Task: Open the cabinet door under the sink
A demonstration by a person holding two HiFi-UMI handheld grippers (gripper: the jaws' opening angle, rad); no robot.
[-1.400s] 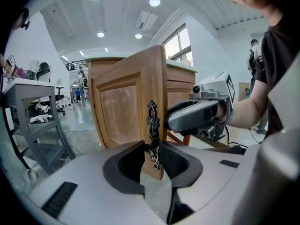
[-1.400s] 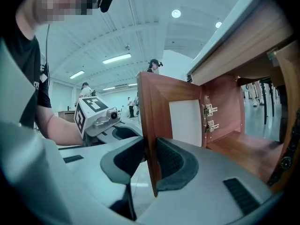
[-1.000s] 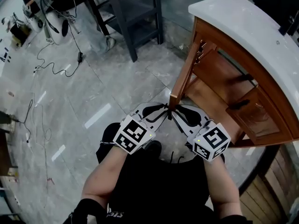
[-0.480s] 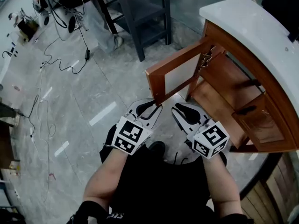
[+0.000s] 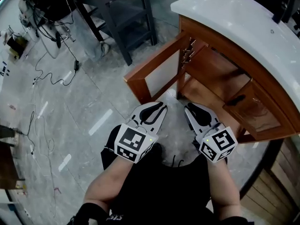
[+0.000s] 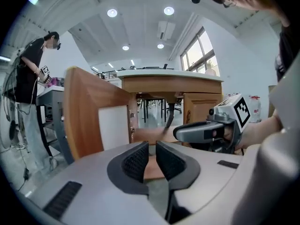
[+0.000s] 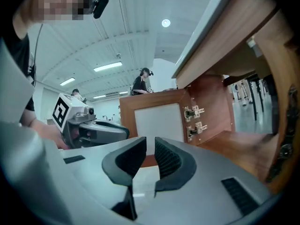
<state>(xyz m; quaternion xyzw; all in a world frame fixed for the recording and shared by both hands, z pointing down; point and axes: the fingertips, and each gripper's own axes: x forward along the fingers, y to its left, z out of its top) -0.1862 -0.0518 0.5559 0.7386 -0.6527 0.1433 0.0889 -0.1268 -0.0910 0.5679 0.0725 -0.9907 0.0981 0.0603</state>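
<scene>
The wooden cabinet door (image 5: 154, 74) under the white sink counter (image 5: 234, 18) stands swung wide open to the left, its pale inner panel (image 7: 157, 121) and two hinges (image 7: 194, 121) showing. The cabinet's inside (image 5: 206, 95) is bare wood. My left gripper (image 5: 157, 108) hovers just short of the door's free corner, not touching it. Its jaws (image 6: 152, 149) are closing to a narrow gap with nothing between them. To its right my right gripper (image 5: 192, 109) points into the cabinet opening. Its jaws (image 7: 150, 151) are closing too and are also empty.
A second cabinet door with a black handle (image 5: 237, 99) stays closed to the right. A dark table (image 5: 122, 13) stands beyond the open door, and cables (image 5: 51, 64) trail over the tiled floor at the left. A person (image 6: 33, 64) stands far off.
The door has swung from nearly edge-on to wide open at the left. Both grippers have come off its edge and sit a little back from it, jaws narrower.
</scene>
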